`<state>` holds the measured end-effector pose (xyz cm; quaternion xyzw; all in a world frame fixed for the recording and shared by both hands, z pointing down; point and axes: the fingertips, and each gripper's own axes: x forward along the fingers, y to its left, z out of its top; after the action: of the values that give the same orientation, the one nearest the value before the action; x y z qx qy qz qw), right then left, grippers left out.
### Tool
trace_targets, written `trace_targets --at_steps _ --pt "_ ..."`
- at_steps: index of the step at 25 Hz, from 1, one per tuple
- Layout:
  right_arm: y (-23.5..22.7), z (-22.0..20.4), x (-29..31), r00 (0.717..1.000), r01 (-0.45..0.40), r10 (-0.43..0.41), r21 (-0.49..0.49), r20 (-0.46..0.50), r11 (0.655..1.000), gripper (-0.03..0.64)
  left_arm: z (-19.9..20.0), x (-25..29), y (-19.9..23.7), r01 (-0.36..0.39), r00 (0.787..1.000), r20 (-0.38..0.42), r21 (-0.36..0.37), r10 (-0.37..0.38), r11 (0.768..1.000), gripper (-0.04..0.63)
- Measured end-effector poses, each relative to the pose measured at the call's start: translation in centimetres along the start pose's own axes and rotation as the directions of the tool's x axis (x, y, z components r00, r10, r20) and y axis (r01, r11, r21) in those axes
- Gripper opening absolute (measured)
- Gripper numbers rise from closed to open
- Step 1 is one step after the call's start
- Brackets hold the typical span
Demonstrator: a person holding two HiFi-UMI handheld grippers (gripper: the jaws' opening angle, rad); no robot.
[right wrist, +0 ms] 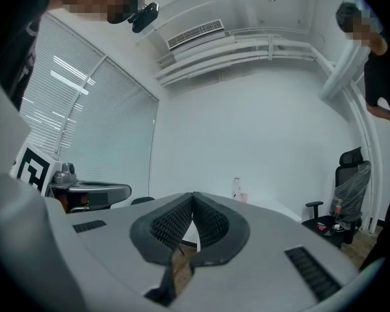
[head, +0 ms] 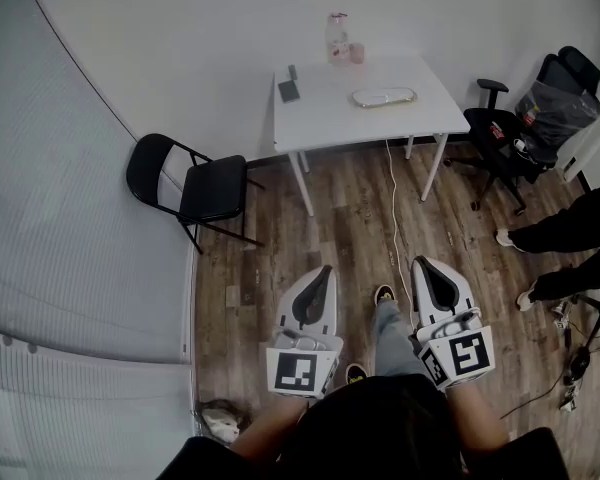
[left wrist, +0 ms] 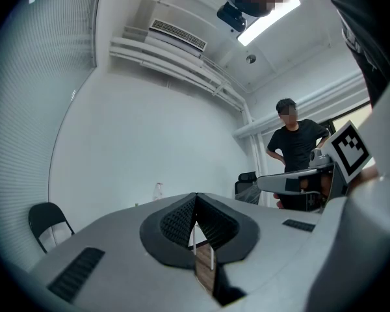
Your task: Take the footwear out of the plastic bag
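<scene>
- Plastic bag [head: 385, 97], a pale bundle, lies on the far worktop [head: 320, 118], visible only in the head view.
- Folding chair [head: 195, 183] at left; bare floor [head: 350, 228] ahead.
- Left gripper [head: 326, 268] and right gripper [head: 418, 261]: fingers pressed together, holding nothing.
- Office chair [head: 540, 118] and bystander's legs [head: 570, 233] crowd the right.

The room is bright and evenly lit, with faint, soft shadows on the floor [head: 350, 228]. The white counter [head: 340, 123] looks slightly washed out. In the left gripper view a ceiling lamp [left wrist: 266, 21] burns out to pure white. In the right gripper view the blinds [right wrist: 84, 122] glow with daylight. Both gripper views bend straight lines strongly and darken to black at the corners. The left gripper [left wrist: 195, 199] and right gripper [right wrist: 192, 195] look soft close to the lens.
</scene>
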<state>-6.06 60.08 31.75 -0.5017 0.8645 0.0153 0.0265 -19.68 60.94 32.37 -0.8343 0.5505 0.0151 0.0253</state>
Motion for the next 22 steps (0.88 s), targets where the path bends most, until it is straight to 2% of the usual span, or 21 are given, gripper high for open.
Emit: trace_targets --at_steps 13,22 --pt "-2.1 -0.3 4.4 1.0 0.002 -0.002 0.002 0.024 1.0 0.017 -0.2 4.1 2.0 0.001 1.0 0.012 0.0 -0.001 1.0 0.021" --pt "-5.9 -1.6 10.1 1.0 -0.005 0.005 0.01 0.021 1.0 0.017 -1.6 10.3 4.3 -0.005 1.0 -0.009 -0.009 0.005 1.0 0.021"
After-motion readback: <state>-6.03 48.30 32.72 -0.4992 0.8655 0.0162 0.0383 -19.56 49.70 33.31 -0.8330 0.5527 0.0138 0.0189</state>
